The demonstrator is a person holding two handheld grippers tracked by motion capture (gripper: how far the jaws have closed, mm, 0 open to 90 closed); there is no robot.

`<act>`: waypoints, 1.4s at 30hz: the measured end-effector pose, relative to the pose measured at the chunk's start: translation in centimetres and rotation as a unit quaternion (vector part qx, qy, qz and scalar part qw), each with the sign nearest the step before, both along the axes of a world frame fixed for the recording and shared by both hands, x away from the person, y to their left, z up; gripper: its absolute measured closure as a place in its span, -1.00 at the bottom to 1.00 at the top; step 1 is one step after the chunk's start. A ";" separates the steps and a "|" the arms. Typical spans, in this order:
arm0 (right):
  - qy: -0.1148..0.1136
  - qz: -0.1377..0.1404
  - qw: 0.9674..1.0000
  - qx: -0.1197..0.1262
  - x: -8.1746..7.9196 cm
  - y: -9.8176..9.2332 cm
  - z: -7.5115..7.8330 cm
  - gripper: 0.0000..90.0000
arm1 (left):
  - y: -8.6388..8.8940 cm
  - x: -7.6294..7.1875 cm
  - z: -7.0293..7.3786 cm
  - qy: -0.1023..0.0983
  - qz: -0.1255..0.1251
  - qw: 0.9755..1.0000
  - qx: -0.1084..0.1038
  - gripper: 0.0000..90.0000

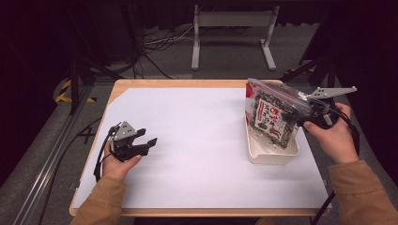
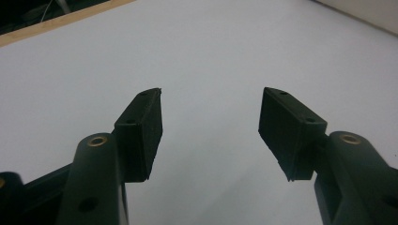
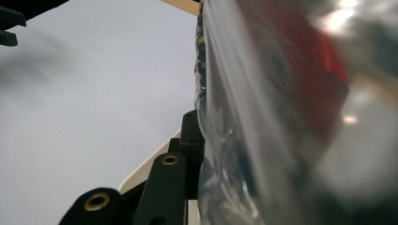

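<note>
A clear plastic bag [image 1: 272, 115] with dark contents and a red-and-white label hangs tilted over a white tray [image 1: 274, 158]. Its lower end reaches into the tray. My right gripper [image 1: 302, 107] is shut on the bag's upper right edge. In the right gripper view the bag [image 3: 281, 117] fills the right side, pressed against one black finger [image 3: 190, 140]; the other finger is hidden behind it. My left gripper [image 1: 146, 137] rests low over the white sheet at the left. It stands open with nothing between its fingers [image 2: 211, 126].
A white sheet [image 1: 197, 140] covers the wooden table [image 1: 141, 83]. Beyond the table stand a grey metal frame [image 1: 232, 28] and floor cables [image 1: 155, 44]. A rail [image 1: 51, 154] runs along the left side.
</note>
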State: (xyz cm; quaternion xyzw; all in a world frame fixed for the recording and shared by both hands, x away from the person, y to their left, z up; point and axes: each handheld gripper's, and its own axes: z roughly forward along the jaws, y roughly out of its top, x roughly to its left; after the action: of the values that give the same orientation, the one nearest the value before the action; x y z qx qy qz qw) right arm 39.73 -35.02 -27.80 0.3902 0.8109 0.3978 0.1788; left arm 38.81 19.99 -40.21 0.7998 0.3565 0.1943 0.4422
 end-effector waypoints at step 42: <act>-0.128 -0.064 0.985 0.096 -6.2 -3.5 -5.2 -0.22 | 1.3 -3.7 1.7 -0.019 -0.006 0.999 -0.025 -0.15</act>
State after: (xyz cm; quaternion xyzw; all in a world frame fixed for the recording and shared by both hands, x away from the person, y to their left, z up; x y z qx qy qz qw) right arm 33.54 -38.52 -33.04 0.4020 0.7128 0.5084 0.2680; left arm 35.09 21.25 -38.55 0.7868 0.3479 0.1985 0.4696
